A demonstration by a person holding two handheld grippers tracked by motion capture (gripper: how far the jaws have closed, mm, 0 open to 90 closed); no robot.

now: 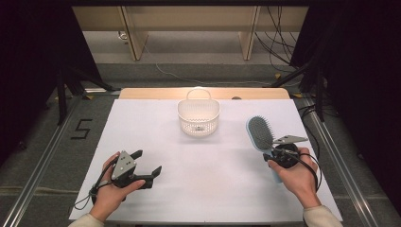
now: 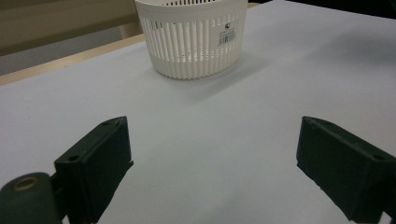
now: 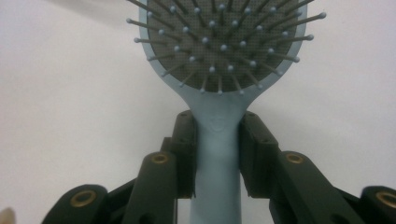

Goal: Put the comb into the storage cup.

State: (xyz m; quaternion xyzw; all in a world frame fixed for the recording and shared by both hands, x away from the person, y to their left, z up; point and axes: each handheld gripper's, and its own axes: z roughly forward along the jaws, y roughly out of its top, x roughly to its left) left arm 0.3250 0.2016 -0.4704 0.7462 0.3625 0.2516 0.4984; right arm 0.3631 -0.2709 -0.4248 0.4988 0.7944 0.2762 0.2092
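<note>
A light blue hairbrush (image 1: 259,132) with grey bristles lies bristles-up at the table's right. My right gripper (image 1: 273,154) is shut on its handle just below the head; in the right gripper view both pads press the handle (image 3: 217,154) from either side. A white slotted basket (image 1: 198,117) with a loop handle stands at the table's far centre, and it appears ahead in the left gripper view (image 2: 194,39). My left gripper (image 1: 147,162) rests near the front left, open, with nothing between its fingers (image 2: 95,161).
The white table top (image 1: 213,165) has bare room between the two hands. A wooden strip (image 1: 142,93) runs along the far edge. Tripod legs and cables stand on the floor beyond both far corners.
</note>
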